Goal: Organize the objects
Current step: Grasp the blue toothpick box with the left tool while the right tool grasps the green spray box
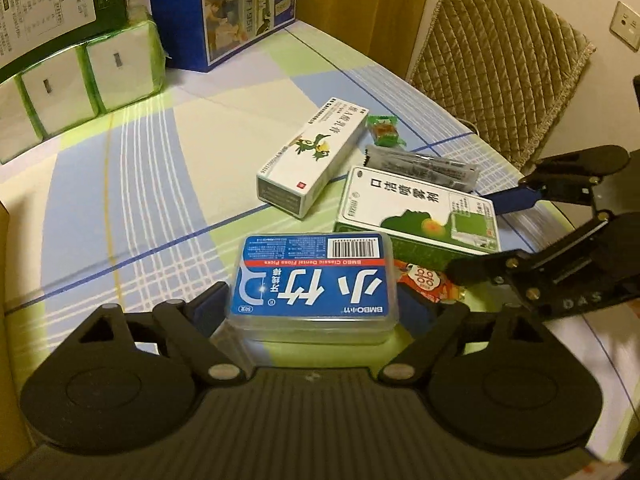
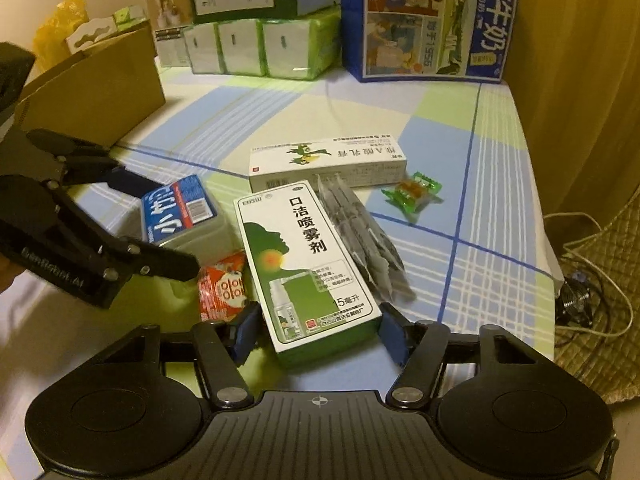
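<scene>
I'm working both tongs at once over the checked tablecloth (image 2: 440, 120). My left gripper (image 1: 316, 312) is straddling the blue dental floss pick box (image 1: 314, 276), pads either side of its near end; the pads look close to the box walls, but I cannot tell if they're actually clamping yet. My right gripper (image 2: 320, 332) is spread wide around the near short end of the green-and-white mouth spray box (image 2: 304, 264), a gap showing on both sides, so nothing held.

Taking the spray box as landmark: its long axis is running straight away from my right tongs, so the jaws are crossing its narrow width, which I judge good for closing. The floss box is lying just to its left, the red snack packet (image 2: 222, 288) wedged between the two. A dark sachet (image 2: 360, 232) is lying along its right edge, touching. The white ointment carton (image 2: 328, 164) is lying crosswise just beyond its far end, and a green wrapped candy (image 2: 414, 194) is sitting further right. A cardboard box (image 2: 92, 88) is standing far left, likely the drop spot.

Right hand is nearer the spray box, left nearer the floss box.
</scene>
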{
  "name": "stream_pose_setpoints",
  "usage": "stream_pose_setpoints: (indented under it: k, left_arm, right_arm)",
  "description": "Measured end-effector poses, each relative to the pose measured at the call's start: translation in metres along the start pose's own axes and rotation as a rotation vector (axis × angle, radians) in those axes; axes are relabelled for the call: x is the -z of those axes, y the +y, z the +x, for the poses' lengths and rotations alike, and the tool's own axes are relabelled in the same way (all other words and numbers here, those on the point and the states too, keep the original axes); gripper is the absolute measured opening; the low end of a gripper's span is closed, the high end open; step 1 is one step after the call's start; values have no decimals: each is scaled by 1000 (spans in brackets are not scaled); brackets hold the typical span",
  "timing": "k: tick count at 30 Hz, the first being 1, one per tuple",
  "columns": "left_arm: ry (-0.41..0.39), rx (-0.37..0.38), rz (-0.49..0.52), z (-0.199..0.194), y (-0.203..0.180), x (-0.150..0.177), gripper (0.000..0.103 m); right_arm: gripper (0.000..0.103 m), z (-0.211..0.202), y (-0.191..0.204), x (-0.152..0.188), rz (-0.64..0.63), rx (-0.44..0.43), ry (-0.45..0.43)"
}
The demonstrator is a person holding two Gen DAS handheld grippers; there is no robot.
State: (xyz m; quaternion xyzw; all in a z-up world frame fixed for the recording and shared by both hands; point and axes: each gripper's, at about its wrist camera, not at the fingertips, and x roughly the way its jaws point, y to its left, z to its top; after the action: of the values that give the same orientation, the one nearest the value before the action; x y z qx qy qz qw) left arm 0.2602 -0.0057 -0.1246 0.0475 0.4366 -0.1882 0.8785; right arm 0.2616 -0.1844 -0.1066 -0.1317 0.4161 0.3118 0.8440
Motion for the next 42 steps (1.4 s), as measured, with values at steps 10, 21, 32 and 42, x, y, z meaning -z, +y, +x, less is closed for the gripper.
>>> stream_pose_setpoints:
  k: [10, 21, 32, 42]
  left_arm:
    - [21, -157, -64, -49, -24, 46, 84]
    - [-15, -165, -93, -88, -32, 92, 90]
    - [-6, -143, -84, -71, -26, 95, 88]
    - [-10, -168, -100, -70, -27, 94, 85]
  right_arm:
    - [55, -33, 42, 17, 247, 118, 122]
    - [73, -71, 82, 43, 342, 115, 84]
    - [73, -62, 67, 37, 367, 99, -3]
    - [56, -24, 69, 21, 302, 153, 52]
